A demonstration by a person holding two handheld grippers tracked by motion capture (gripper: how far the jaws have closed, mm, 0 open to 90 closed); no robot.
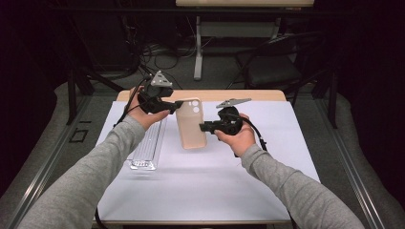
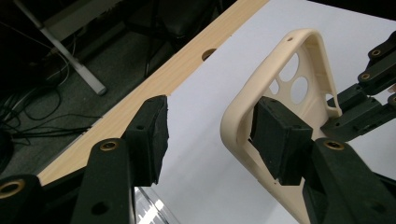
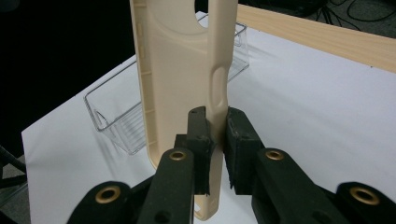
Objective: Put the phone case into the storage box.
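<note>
The beige phone case (image 1: 191, 123) is held up above the surface (image 1: 205, 186), upright and a little tilted, camera holes at its top. The right gripper (image 1: 204, 127) comes at the case from its right side, low on that edge; in the right gripper view its fingers (image 3: 200, 140) are clamped on the case's side wall (image 3: 217, 70), one pad inside the shell and the other outside, both pressing. The left gripper (image 1: 177, 103) meets the case at its upper left corner. In the left gripper view one finger (image 2: 280, 135) sits inside the case's rim (image 2: 238, 116), touching it or nearly so, while the other finger (image 2: 152, 135) stands well apart from the case with the bare surface between them; the left fingers are part-way closed and not yet pinching the case. A clear tray (image 1: 147, 143) lies on the surface to the left of the case, below the left hand (image 1: 143, 114). The right hand (image 1: 239, 136) is to the right of the case
</note>
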